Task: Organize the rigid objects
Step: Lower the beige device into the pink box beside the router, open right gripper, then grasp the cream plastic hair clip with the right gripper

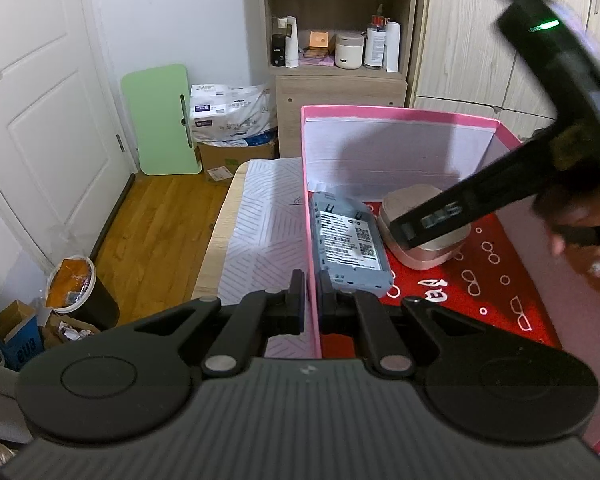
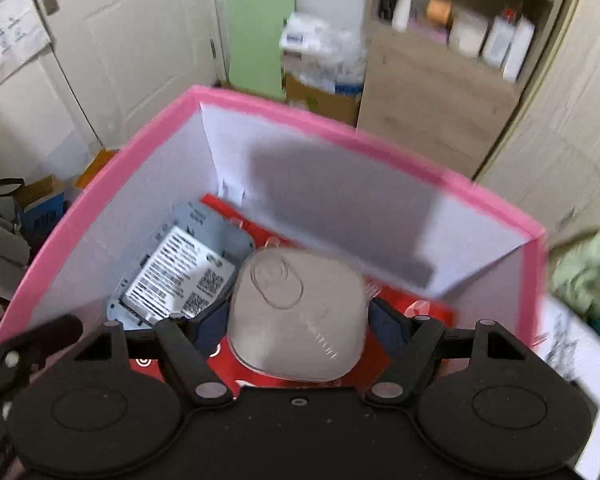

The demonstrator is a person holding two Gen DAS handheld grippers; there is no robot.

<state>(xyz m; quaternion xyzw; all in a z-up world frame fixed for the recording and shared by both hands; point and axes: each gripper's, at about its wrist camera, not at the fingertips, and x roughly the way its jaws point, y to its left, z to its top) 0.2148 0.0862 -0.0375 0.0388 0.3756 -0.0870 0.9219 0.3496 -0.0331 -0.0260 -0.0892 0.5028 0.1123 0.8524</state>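
A pink box (image 1: pixel 396 114) with white inner walls and a red patterned floor stands on the table. My left gripper (image 1: pixel 311 300) is shut on the box's left wall. Inside lie a grey device with a white label (image 1: pixel 350 240) and a rounded beige case (image 1: pixel 424 236). My right gripper (image 2: pixel 298 316) is shut on the beige case (image 2: pixel 300 312), low inside the box (image 2: pixel 100 168), beside the grey device (image 2: pixel 180 272). The right gripper's body also shows in the left wrist view (image 1: pixel 432 220), reaching down onto the case.
A white patterned cloth (image 1: pixel 260 232) covers the wooden table left of the box. Beyond are a shelf unit (image 1: pixel 340 40), a green board (image 1: pixel 160 120), cardboard boxes and a bin (image 1: pixel 76 284) on the wooden floor. Wardrobe doors stand at the right.
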